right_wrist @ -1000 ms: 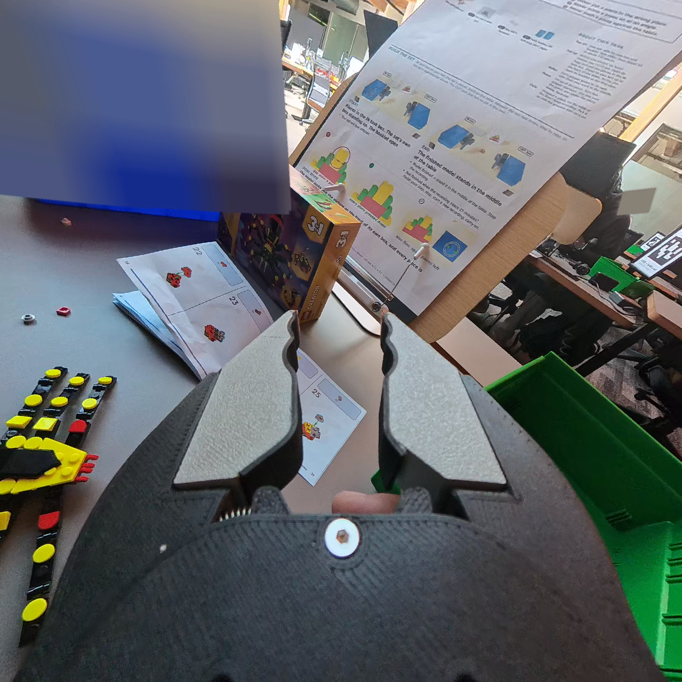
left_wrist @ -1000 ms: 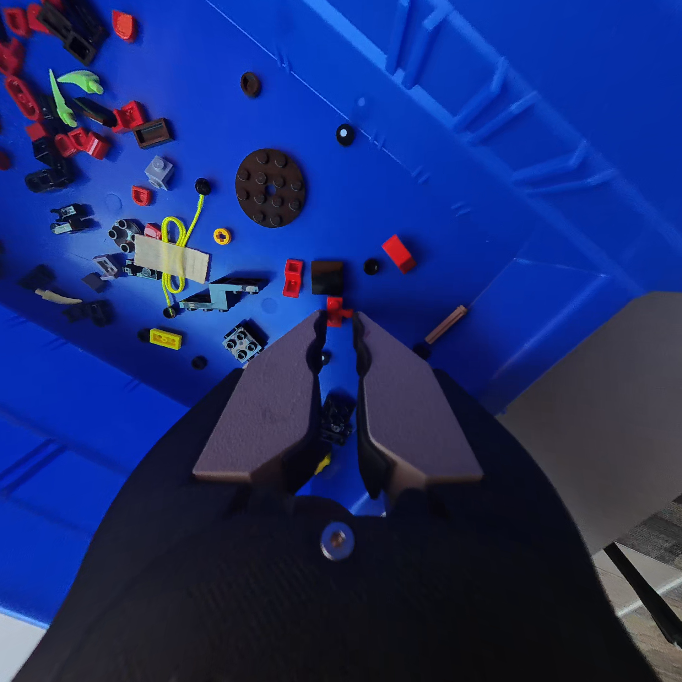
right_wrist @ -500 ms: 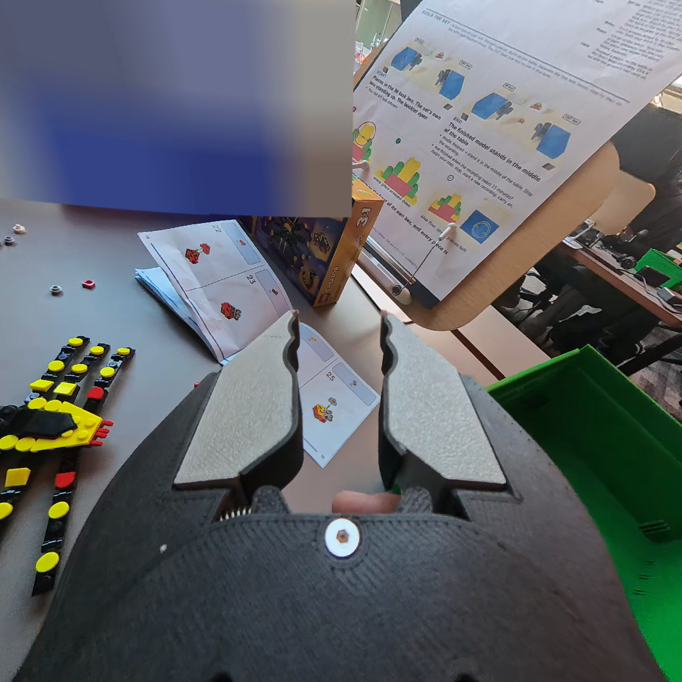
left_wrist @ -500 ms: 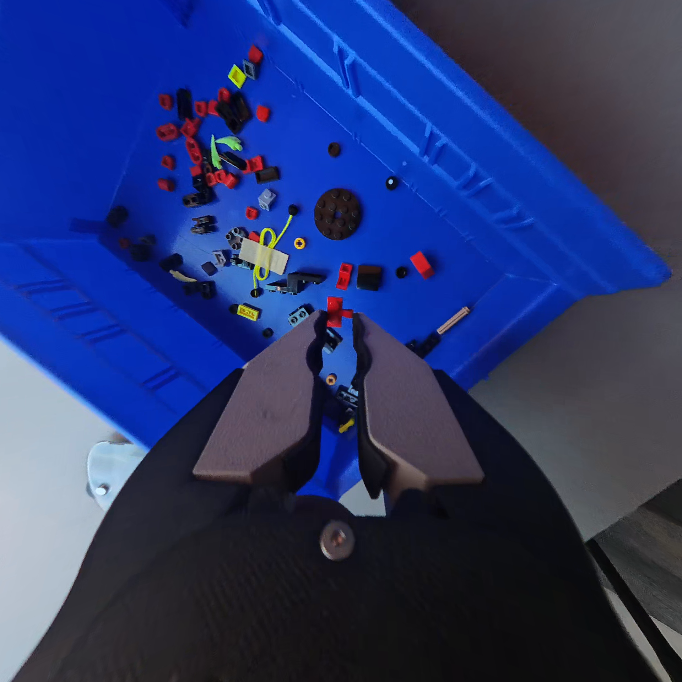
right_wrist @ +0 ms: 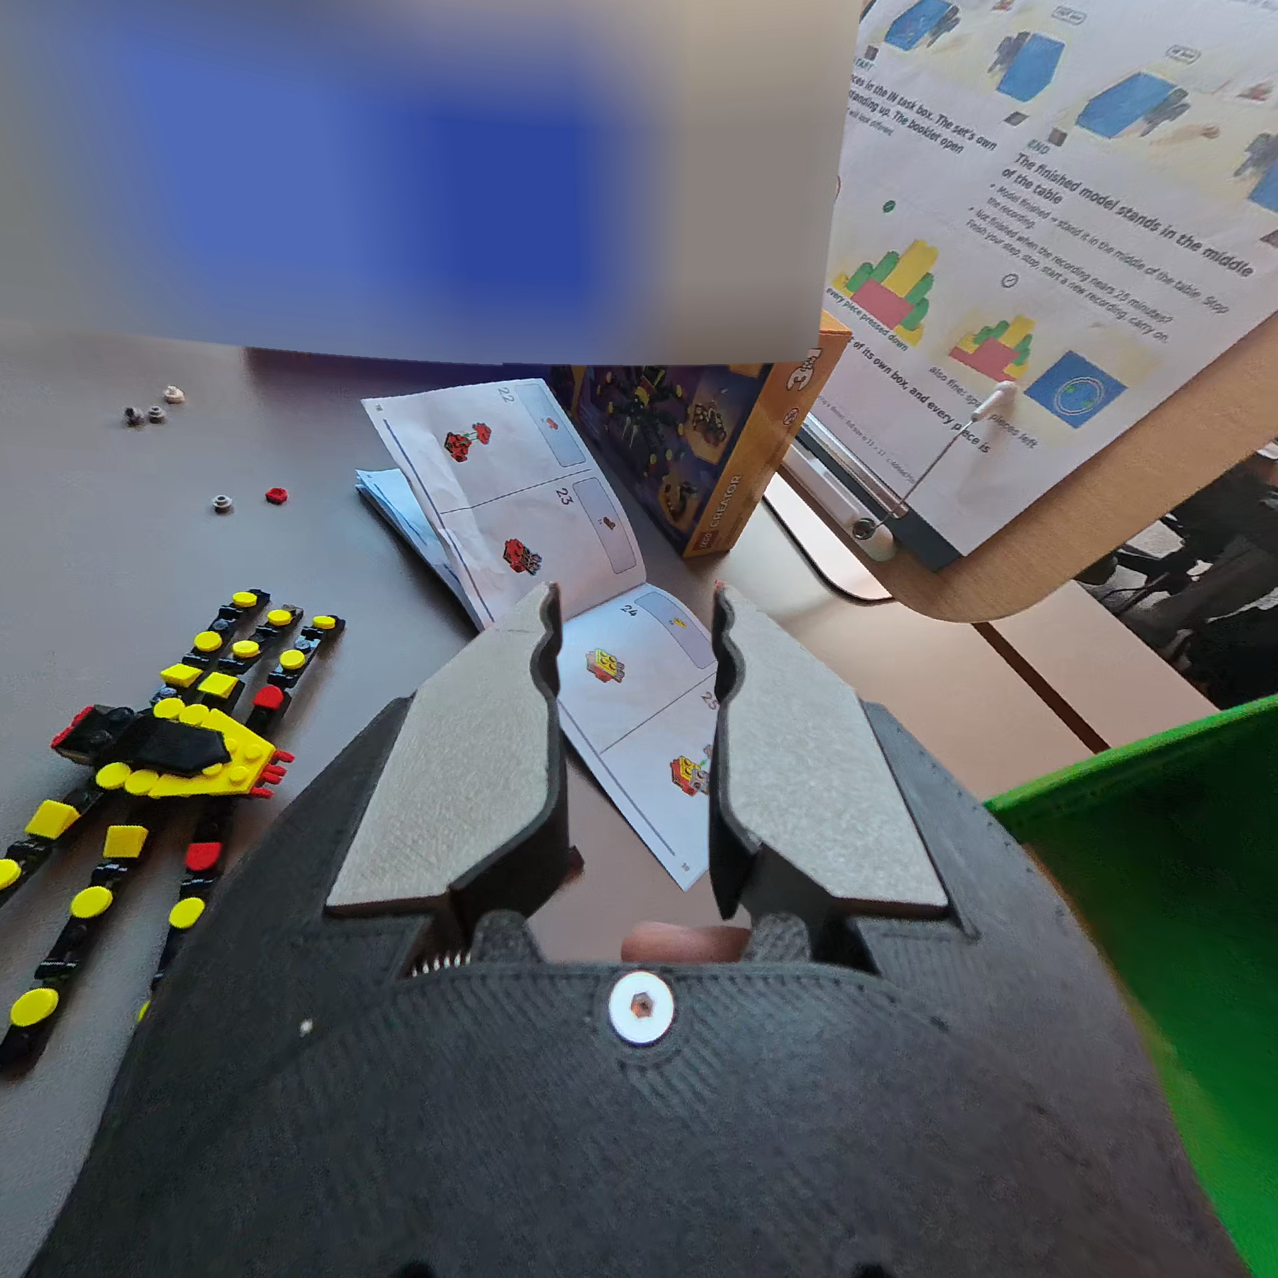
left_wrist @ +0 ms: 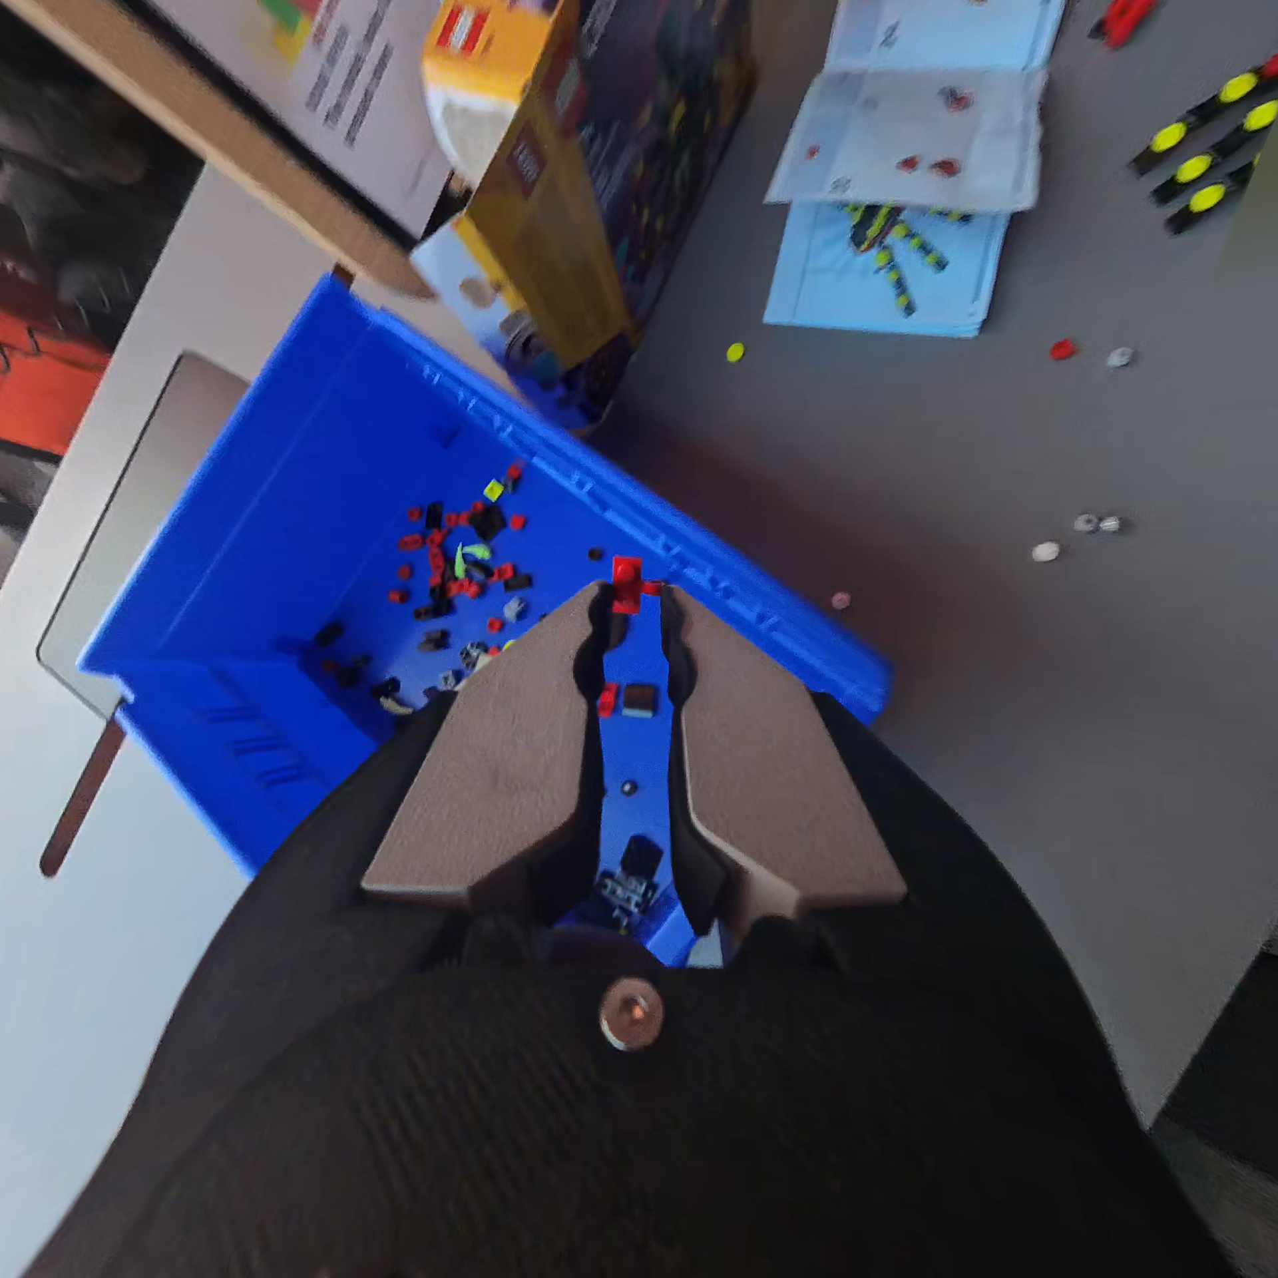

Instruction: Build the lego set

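Left gripper [left_wrist: 635, 593] has lifted higher above blue bin [left_wrist: 290, 442], jaws still pinching small red piece [left_wrist: 627, 586] at tips; right gripper [right_wrist: 633, 605] stays half open, empty.

Even, bright indoor light fills both views, without harsh glare. The left wrist view is smeared by motion blur, worst toward its upper edge around the box [left_wrist: 553, 207]. The right wrist view is sharper; wide-angle bending curves its edges, and the green bin [right_wrist: 1175, 899] blurs.
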The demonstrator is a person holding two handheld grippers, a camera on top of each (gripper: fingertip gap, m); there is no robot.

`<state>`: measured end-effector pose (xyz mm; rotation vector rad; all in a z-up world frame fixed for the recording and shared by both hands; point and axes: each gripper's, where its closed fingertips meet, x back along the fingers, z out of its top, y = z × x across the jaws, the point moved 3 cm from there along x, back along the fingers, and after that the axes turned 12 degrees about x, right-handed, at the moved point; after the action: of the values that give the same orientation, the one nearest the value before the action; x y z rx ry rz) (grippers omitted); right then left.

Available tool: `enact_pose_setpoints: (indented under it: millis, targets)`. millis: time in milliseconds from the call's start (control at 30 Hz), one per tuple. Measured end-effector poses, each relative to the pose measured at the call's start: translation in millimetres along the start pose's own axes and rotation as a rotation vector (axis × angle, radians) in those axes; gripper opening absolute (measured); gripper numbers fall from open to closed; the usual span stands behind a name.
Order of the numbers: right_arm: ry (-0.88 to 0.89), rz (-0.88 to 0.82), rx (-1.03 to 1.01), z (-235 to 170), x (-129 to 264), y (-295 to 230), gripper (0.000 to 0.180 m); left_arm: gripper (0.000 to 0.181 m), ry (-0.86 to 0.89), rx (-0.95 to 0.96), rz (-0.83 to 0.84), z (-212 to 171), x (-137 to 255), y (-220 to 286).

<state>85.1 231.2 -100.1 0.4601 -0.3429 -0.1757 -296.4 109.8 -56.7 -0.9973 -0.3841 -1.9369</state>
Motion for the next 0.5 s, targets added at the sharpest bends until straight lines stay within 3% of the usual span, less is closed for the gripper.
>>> enact_pose_setpoints:
  millis: [233, 367, 500]
  targets:
    - [0.025, 0.034, 0.008, 9.0, -1.4, -10.1, 0.041, 0.011, 0.252, -0.304, -0.257, 43.6, -23.1, 121.3]
    - [0.071, 0.080, -0.004, 19.6, -3.4, -21.3, 0.040, 0.011, 0.565, -0.469, -0.177, 38.9, -41.0, 152.0]
    - [0.101, 0.128, 0.008, 31.3, -8.1, -34.4, 0.041, 0.011, 0.783, -0.532, -0.067, 44.1, -27.8, 162.7]
